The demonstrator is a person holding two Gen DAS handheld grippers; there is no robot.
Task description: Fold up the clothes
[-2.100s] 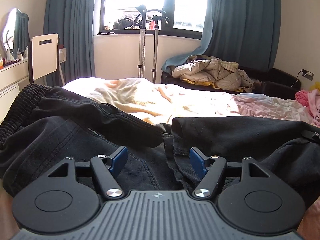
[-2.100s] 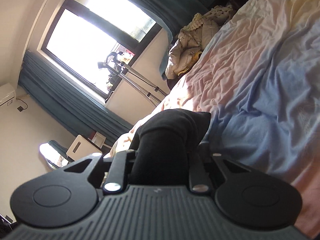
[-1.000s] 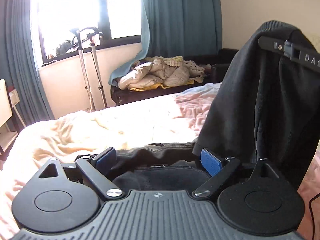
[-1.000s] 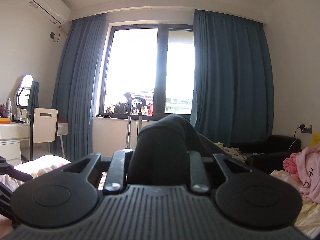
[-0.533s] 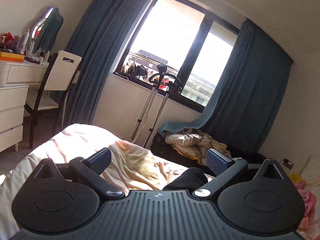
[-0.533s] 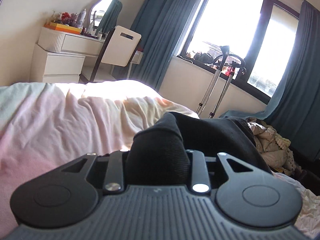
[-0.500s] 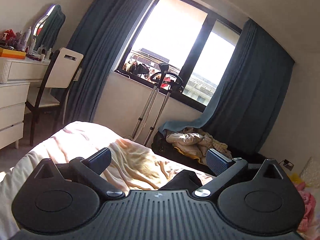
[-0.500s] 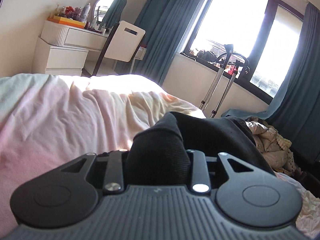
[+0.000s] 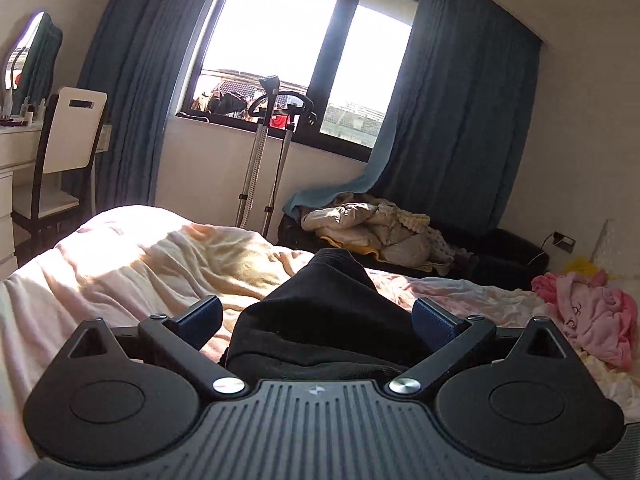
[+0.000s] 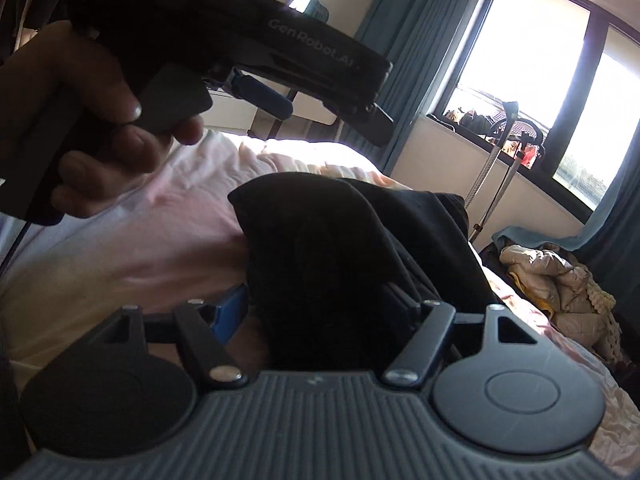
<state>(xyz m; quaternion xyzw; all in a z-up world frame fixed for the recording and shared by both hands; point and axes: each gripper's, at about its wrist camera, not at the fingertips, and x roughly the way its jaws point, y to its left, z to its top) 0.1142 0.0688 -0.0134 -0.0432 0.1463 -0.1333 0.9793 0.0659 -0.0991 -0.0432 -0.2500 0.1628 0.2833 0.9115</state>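
Observation:
A black garment (image 9: pixel 328 304) lies bunched on the pink and cream bed sheet (image 9: pixel 132 264). My left gripper (image 9: pixel 316 318) is open wide, its blue pads (image 9: pixel 200 318) standing either side of the garment's near fold without pressing it. In the right wrist view the same black garment (image 10: pixel 340 248) sits between the jaws of my right gripper (image 10: pixel 314 306), which are opening; the left blue pad (image 10: pixel 231 312) has come off the cloth and folds partly hide the right pad. A hand (image 10: pixel 80 120) holds the left gripper (image 10: pixel 328 108) above the bed at the upper left.
A dark sofa (image 9: pixel 508 252) past the bed carries a heap of pale clothes (image 9: pixel 376 232). Pink clothing (image 9: pixel 592 316) lies at the bed's right side. A garment steamer stand (image 9: pixel 264 152) is below the window, and a white chair (image 9: pixel 72 136) stands by a dresser at left.
The right gripper has come down to the bed with the black garment and its jaws have spread apart. The left gripper has dropped toward the garment and now appears in the right view.

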